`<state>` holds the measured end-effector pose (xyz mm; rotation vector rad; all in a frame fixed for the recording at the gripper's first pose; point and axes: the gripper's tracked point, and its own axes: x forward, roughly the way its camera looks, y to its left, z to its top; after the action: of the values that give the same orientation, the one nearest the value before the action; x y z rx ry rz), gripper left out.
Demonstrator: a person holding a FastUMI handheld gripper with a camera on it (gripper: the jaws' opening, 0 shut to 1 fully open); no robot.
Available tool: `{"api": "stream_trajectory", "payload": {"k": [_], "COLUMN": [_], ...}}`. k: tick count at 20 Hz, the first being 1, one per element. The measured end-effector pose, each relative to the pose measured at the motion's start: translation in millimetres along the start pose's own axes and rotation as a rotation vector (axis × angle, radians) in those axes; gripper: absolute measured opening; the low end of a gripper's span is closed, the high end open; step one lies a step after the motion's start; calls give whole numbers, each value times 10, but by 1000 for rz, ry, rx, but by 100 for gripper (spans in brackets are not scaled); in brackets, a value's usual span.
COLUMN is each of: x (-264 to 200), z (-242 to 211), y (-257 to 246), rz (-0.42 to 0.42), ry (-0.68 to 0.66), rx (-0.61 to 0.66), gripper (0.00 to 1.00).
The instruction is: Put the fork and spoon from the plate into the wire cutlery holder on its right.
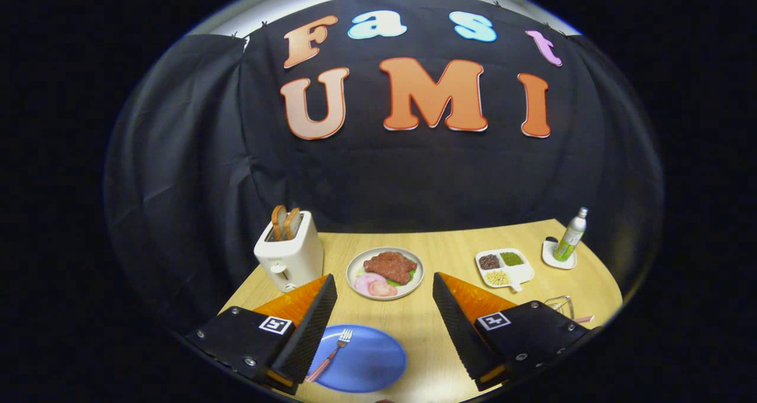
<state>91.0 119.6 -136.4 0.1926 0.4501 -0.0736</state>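
Part of the blue plate (369,358) lies under the left finger (307,326), so only its right and near portions are plain to see; the fork (332,354) lies on the plate's left side with its tines pointing far and its striped handle running near and left until it slips under that finger. No spoon can be made out on the uncovered part of the plate. The wire cutlery holder (560,304) sits at the right edge of the table, mostly hidden behind the right finger's body, with just a bit of its thin wire rim and a pinkish handle beside it visible; what is inside it cannot be told. The gripper (384,314) hangs above the near edge of the wooden table (449,243) with its fingers spread wide apart, holding nothing and touching nothing; bare tabletop and the right part of the plate show in the gap between them. Just beyond the fingers, in the middle of the table, stands a white plate of meat and sliced food (385,272). To the far left is a white toaster (289,252) with two slices of toast standing in its slots. To the right of the food plate is a small white divided tray (504,268) with three kinds of grains or beans, and farther right a green bottle (571,235) stands upright on a small white dish (558,255) near the table's far right corner.
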Motion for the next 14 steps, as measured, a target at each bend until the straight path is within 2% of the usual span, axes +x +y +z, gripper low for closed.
{"api": "stream_trajectory", "payload": {"k": [6, 11, 14], "x": [288, 352, 294], "z": [-742, -1576, -1995], "y": [508, 664, 729], "rz": [58, 63, 78], "ry": [199, 530, 700], "rx": [-16, -20, -29], "gripper": [98, 97, 92]}}
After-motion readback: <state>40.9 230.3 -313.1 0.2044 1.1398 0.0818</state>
